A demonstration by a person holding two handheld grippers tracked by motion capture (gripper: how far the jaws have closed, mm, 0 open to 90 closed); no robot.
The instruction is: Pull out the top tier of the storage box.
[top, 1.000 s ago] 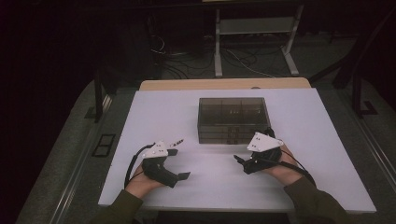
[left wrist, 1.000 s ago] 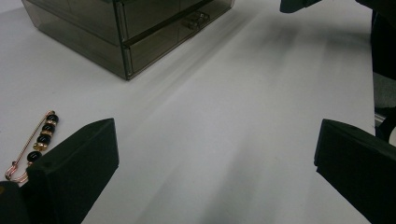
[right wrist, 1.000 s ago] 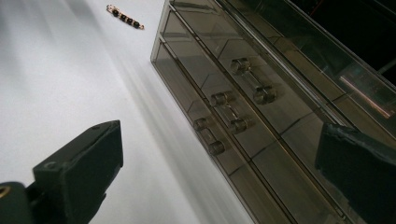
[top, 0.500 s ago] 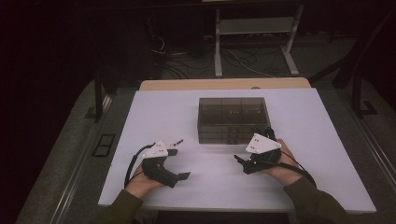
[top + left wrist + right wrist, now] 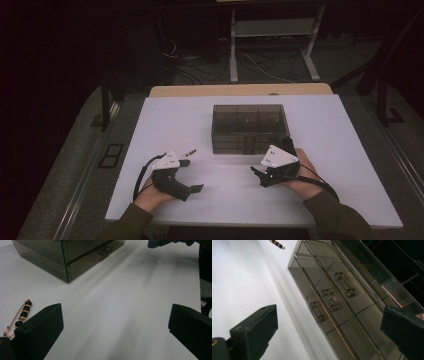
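— Picking up that brooch pin (image 5: 18,317) comes first, I'd judge. It lies on the white table (image 5: 350,190) at ten o'clock of your left gripper (image 5: 115,332), just outside the near jaw, whose jaws are spread wide on nothing. Swing toward ten o'clock so the beaded bar sits between the pads, come down low, and close across the bar, not along it; it is thin and flat and may skate.

— And the right gripper (image 5: 329,332)?

— Jaws also spread, empty, with the smoked drawer box (image 5: 342,297) at one o'clock; its three clear handles face you. Take the chosen handle square on.

— What can't you tell?

— Whether the pin's clasp is shut, and what lies in the drawers; the tinted walls hide it. From above, the pin (image 5: 189,151) is a mere speck at twelve o'clock of your left hand (image 5: 150,192).
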